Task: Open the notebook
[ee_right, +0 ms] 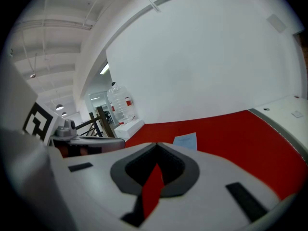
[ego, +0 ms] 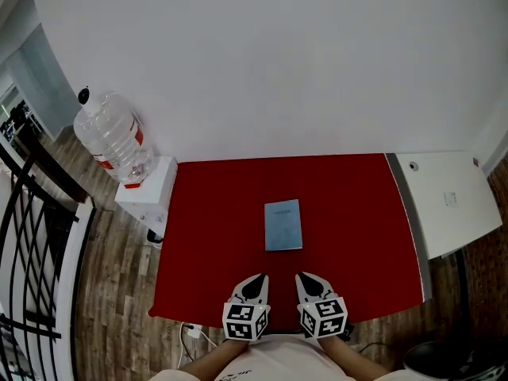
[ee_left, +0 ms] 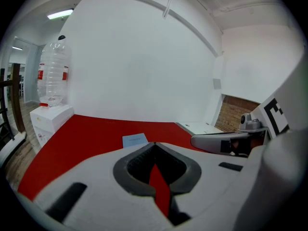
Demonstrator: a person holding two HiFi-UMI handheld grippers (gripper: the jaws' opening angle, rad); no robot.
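A closed light-blue notebook (ego: 283, 225) lies flat near the middle of the red table (ego: 357, 213). Both grippers hover over the table's near edge, short of the notebook and side by side. My left gripper (ego: 258, 280) is shut with nothing in it, its tips meeting in the left gripper view (ee_left: 154, 144), where the notebook (ee_left: 135, 139) lies just ahead. My right gripper (ego: 305, 279) is also shut and empty, its tips meeting (ee_right: 156, 145) in its own view with the notebook (ee_right: 186, 140) ahead and slightly right. Neither gripper touches the notebook.
A large clear water bottle (ego: 113, 137) stands on a white dispenser (ego: 149, 187) off the table's left side. A white cabinet top (ego: 448, 201) adjoins the table's right edge. A white wall runs behind, and a dark railing (ego: 36, 236) stands at the far left.
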